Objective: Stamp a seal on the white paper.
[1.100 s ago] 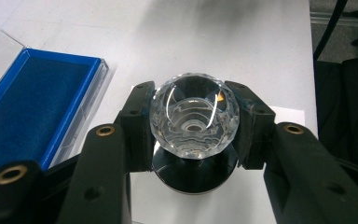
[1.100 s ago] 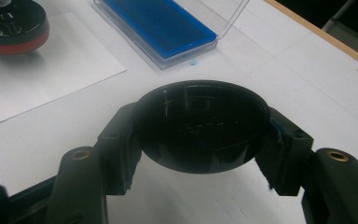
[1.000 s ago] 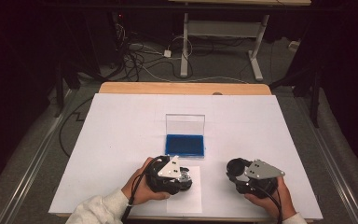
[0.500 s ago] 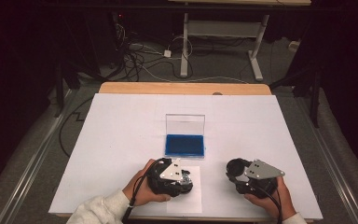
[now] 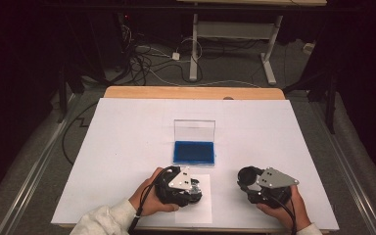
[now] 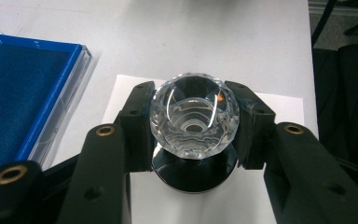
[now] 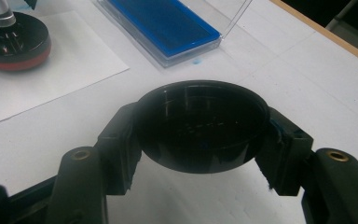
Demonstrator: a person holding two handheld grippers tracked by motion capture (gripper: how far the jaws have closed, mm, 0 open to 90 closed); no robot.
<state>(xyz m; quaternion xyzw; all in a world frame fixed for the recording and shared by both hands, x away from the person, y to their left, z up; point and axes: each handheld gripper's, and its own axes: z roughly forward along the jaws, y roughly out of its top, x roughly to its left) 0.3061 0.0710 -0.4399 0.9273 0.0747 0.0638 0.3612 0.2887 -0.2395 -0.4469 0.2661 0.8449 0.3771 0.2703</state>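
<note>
Left gripper [image 6: 193, 135] pinches faceted clear knob [image 6: 194, 120] of stamp, its black base [image 6: 193, 175] over paper sheet [image 6: 279, 105] just near of blue ink-pad case [image 5: 194, 152]. Right gripper [image 7: 200, 135] clamps black round cap [image 7: 200, 126], right of case. Case lid [image 5: 194, 131] upright, blue pad inside.

We take this for a lab or test room. Our table [image 5: 127, 147] is a wooden top under a white sheet, standing on grey carpet [image 5: 39, 161] with dark curtains [image 5: 24, 58] around it. Behind it loose cables [image 5: 142, 58] lie on the floor beside a white desk frame [image 5: 235, 34].
</note>
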